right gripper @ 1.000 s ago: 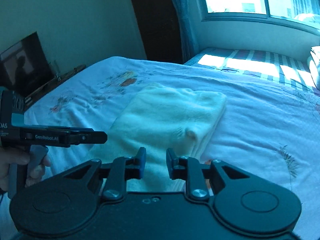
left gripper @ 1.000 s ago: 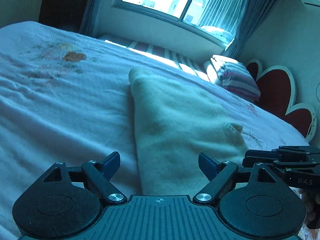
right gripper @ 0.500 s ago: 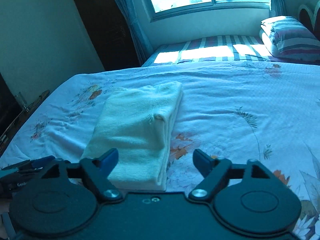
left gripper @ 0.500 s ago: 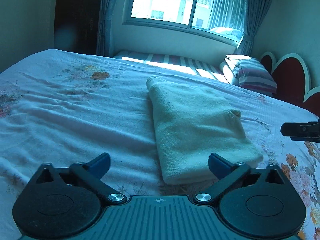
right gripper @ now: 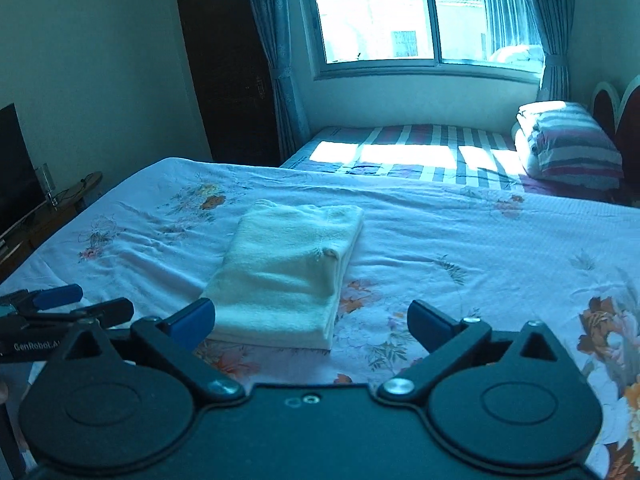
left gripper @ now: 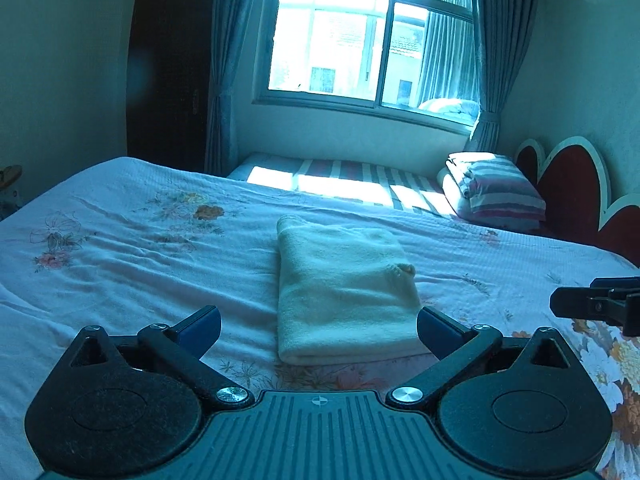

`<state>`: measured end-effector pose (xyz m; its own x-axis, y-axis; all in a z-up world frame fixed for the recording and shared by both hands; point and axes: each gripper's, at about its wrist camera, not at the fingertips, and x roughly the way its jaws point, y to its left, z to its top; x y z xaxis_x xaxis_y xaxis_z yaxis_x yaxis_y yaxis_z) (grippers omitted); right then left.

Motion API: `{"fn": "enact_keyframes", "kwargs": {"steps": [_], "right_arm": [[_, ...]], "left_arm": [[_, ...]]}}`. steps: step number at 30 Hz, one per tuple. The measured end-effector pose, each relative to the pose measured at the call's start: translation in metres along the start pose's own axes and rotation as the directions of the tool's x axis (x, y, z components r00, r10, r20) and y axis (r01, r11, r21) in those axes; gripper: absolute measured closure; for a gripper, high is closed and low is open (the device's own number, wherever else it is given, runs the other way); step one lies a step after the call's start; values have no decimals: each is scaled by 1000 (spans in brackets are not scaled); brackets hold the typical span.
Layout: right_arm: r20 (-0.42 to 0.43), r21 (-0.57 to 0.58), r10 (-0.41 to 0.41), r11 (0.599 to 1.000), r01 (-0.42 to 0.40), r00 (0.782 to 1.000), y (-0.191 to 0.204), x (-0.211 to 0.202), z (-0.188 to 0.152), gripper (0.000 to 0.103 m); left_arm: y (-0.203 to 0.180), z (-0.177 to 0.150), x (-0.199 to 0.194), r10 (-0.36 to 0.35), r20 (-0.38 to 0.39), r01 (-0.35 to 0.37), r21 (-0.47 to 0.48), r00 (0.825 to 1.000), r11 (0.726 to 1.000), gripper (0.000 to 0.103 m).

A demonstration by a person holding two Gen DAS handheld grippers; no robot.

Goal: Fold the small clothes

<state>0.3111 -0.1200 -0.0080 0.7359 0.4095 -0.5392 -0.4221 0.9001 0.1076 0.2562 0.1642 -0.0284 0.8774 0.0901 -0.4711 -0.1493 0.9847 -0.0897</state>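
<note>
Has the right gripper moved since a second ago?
Yes. The right gripper has opened and pulled back from the folded garment, which now lies farther off on the bed.

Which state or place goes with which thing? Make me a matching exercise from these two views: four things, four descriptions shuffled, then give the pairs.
Things:
1. cream garment
2. striped pillow
3. left tool
4. window

Descriptions:
A. open, holding nothing
B. on the wall beyond the bed, bright with daylight
C. folded into a neat rectangle, lying on the floral sheet
D. by the red headboard, partly in sunlight

Pairs: 1-C, 2-D, 3-A, 4-B
</note>
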Motion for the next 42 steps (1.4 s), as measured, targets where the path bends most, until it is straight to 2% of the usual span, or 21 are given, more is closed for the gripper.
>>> {"fn": "enact_keyframes", "kwargs": {"steps": [11, 19, 28, 42], "right_arm": [[91, -20, -34, 999, 36, 995, 9, -108, -32, 1], [121, -34, -57, 997, 62, 991, 12, -148, -47, 1], [149, -64, -39, 997, 49, 988, 23, -166, -51, 1], [174, -58, -47, 997, 58, 984, 21, -173, -47, 0]], "left_arm": [[-46, -16, -114, -3, 70, 2, 18, 998, 1000, 0], [-56, -28, -165, -7, 105, 4, 29, 994, 1000, 0], [-58, -31, -187, 0, 140, 0, 3, 990, 1000, 0], [-66, -28, -189, -10, 159, 7, 16, 987, 1000, 0]]}}
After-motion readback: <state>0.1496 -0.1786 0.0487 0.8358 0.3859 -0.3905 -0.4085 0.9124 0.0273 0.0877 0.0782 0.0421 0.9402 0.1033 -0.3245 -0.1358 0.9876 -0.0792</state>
